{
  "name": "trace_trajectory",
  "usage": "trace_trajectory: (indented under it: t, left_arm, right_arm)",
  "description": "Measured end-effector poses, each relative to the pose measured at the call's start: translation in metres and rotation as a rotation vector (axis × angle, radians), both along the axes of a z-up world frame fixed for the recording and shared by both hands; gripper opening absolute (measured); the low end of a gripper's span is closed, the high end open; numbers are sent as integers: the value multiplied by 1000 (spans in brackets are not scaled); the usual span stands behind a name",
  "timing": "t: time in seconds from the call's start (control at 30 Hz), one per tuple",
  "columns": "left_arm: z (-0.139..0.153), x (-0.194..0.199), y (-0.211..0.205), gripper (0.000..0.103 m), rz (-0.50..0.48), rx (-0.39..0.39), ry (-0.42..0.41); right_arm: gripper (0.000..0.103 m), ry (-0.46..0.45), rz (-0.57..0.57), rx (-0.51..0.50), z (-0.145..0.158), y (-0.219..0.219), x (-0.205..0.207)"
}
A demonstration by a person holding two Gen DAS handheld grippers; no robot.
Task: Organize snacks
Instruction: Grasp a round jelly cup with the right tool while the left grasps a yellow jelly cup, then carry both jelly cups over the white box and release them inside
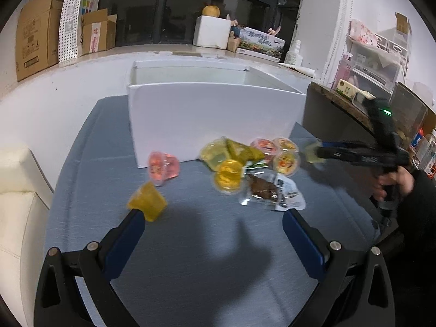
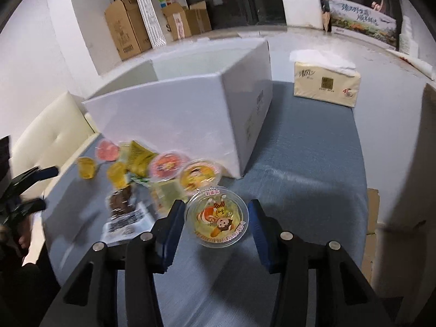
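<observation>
Several jelly cups and foil snack packets scattered on the blue-grey worktop [image 1: 190,245] before the white foam box [image 1: 212,120], clear yellow cartoon-lidded jelly cup [image 2: 217,217] between right gripper [image 2: 215,215] jaws, unclenched, left gripper [image 1: 214,218] jaws spread wide near an orange jelly cup [image 1: 147,201].

My left wrist view: white box [image 1: 215,120] hides its own floor behind the near wall; I can't tell whether anything lies inside. Yellow jelly cup [image 1: 147,201] in front of the box is smeared by motion, label unreadable. Right gripper [image 1: 316,151] beside the box is blurred at its tip; I can't judge the jaws there. Silver packet [image 1: 272,190]: print too small to read. Right wrist view: snacks left of the box are blurred.
</observation>
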State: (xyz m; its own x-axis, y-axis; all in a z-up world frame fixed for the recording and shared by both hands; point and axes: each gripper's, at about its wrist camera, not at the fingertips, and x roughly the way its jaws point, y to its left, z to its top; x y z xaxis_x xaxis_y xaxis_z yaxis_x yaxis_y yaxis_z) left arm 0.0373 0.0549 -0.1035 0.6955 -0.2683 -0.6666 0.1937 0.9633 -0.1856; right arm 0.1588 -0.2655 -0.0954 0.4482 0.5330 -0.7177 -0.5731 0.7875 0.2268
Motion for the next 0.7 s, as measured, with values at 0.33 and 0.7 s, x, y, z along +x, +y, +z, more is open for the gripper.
trace_trajectory:
  t: [0.33,0.7]
  left_arm:
    - [-28,48,52,103,39,-22,100]
    - [-45,62,39,49,-18,30,141]
  right_arm:
    - [52,70,-10,84,9,4,-70]
    - [52,87,27,106,6,22,-77]
